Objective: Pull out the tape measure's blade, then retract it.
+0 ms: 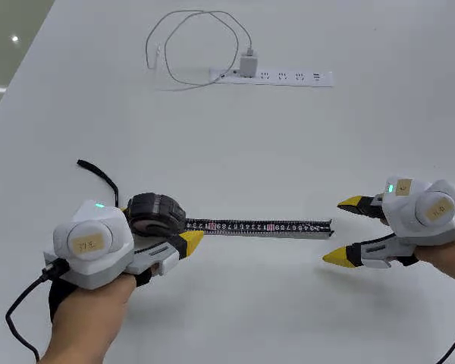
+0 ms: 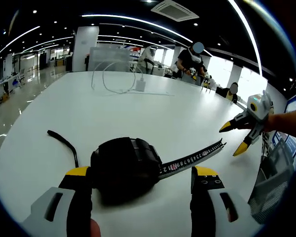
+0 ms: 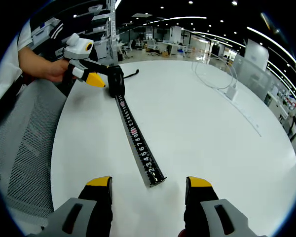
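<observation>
In the head view, the left gripper (image 1: 159,225) stands open around the tape measure (image 1: 167,216). The tape measure sits on the bench (image 1: 288,152) toward its left edge, on our side. One yellow-tipped jaw lies just beside the near flank of the case (image 1: 148,212). The other is hidden behind the case, so we cannot tell here whether it touches. The blade (image 1: 265,227) lies flat, drawn out to the right. The right gripper (image 1: 343,230) is spread wide and holds nothing, and the blade's end stops just short of its jaws. A black strap (image 1: 98,176) curls away behind the case. Our left hand (image 1: 91,318) holds its gripper level, with the wrist cut off at the bottom. The right hand (image 1: 449,262) is cut off at the side. A power strip (image 1: 280,76) with a white cable (image 1: 197,42) lies toward the far edge.

In the left gripper view, the case sits between the jaws and against one of them. A clear gap separates it from the other jaw, and the blade crosses that gap. The case's underside is lost in shadow. The right gripper hovers beyond the blade's tip with its jaws apart.

In the right gripper view, both jaws rise well apart with bare bench between them. The blade's end lies just ahead, touching neither. The numerals blur toward the case, where one of the left gripper's jaws is hidden. A grey mesh chair (image 3: 24,148) stands beyond the bench's edge.
</observation>
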`<state>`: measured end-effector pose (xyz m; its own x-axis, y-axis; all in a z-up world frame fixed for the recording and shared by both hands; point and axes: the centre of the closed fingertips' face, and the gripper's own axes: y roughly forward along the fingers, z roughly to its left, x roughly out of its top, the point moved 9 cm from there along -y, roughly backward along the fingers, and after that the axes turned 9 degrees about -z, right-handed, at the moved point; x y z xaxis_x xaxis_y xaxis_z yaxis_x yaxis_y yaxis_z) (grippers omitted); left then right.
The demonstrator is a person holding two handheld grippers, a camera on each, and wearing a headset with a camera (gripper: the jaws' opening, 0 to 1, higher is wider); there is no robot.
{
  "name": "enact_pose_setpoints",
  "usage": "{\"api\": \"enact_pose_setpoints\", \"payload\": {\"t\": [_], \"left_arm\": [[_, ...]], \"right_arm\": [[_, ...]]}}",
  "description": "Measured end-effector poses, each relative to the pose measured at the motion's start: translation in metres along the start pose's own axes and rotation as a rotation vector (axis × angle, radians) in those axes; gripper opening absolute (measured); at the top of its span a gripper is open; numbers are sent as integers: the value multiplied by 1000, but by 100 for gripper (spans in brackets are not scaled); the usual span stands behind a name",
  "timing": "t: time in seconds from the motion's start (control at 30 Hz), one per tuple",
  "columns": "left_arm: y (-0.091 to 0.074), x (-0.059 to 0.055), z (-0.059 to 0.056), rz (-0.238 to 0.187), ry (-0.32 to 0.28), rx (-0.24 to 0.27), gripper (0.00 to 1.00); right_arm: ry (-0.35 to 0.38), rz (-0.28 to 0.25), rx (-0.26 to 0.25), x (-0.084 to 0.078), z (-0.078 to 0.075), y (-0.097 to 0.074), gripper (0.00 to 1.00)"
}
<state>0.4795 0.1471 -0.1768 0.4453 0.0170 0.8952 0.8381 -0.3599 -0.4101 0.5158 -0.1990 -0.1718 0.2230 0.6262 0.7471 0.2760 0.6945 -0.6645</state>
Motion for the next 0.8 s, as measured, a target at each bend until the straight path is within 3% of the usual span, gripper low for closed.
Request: {"api": "enact_pose_setpoints", "payload": {"t": [0.3, 0.5, 0.8], "left_arm": [[5, 0, 0, 3, -19, 47, 77], [8, 0, 2, 12, -29, 104, 70], [10, 0, 2, 18, -41, 131, 67]], "right_arm": [[-15, 26, 39, 2, -5, 4, 47], [-26, 39, 55, 3, -8, 7, 44], [-31, 56, 64, 1, -11, 9, 39]]}}
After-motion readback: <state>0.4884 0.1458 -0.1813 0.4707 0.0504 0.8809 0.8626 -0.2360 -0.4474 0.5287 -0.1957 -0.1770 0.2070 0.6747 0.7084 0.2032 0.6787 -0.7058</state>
